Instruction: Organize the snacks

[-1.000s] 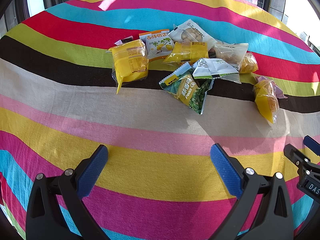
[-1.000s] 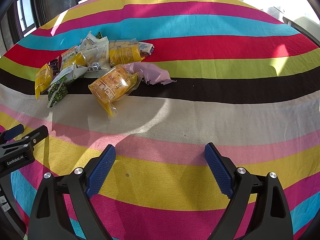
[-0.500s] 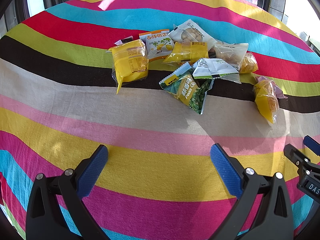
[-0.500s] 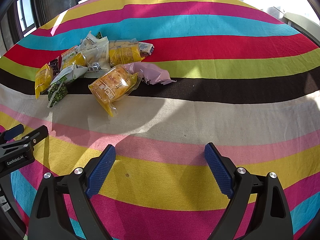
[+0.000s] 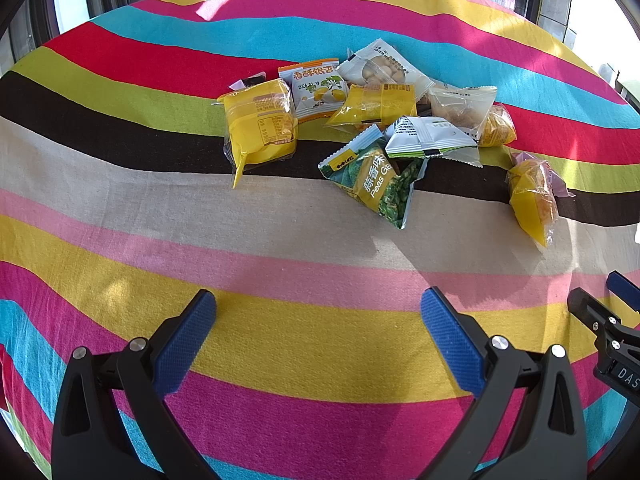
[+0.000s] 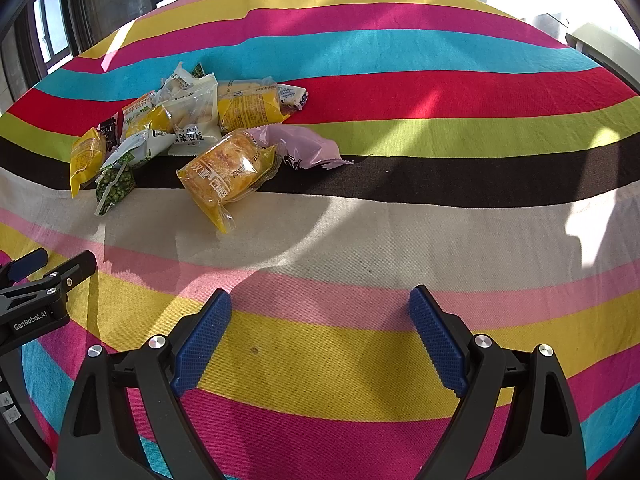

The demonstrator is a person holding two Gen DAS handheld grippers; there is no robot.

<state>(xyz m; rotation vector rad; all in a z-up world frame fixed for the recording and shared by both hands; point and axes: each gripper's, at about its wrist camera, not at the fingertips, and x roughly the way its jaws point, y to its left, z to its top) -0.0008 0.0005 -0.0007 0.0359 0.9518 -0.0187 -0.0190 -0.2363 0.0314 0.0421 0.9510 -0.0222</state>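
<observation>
Several snack packets lie in a loose pile on a striped tablecloth (image 5: 280, 240). In the left wrist view I see a yellow cake packet (image 5: 260, 128), a green peas packet (image 5: 376, 184), a white-green packet (image 5: 428, 138) and a yellow packet (image 5: 534, 196) apart at the right. In the right wrist view that yellow cake packet (image 6: 224, 172) lies nearest, with a pink packet (image 6: 304, 146) behind it. My left gripper (image 5: 318, 320) is open and empty, well short of the pile. My right gripper (image 6: 320, 316) is open and empty, to the right of the pile.
The striped tablecloth (image 6: 440, 220) stretches far to the right of the pile in the right wrist view. Windows (image 6: 52, 32) stand behind the table's far edge. Each gripper shows at the other view's edge: the right gripper (image 5: 612, 320), the left gripper (image 6: 36, 284).
</observation>
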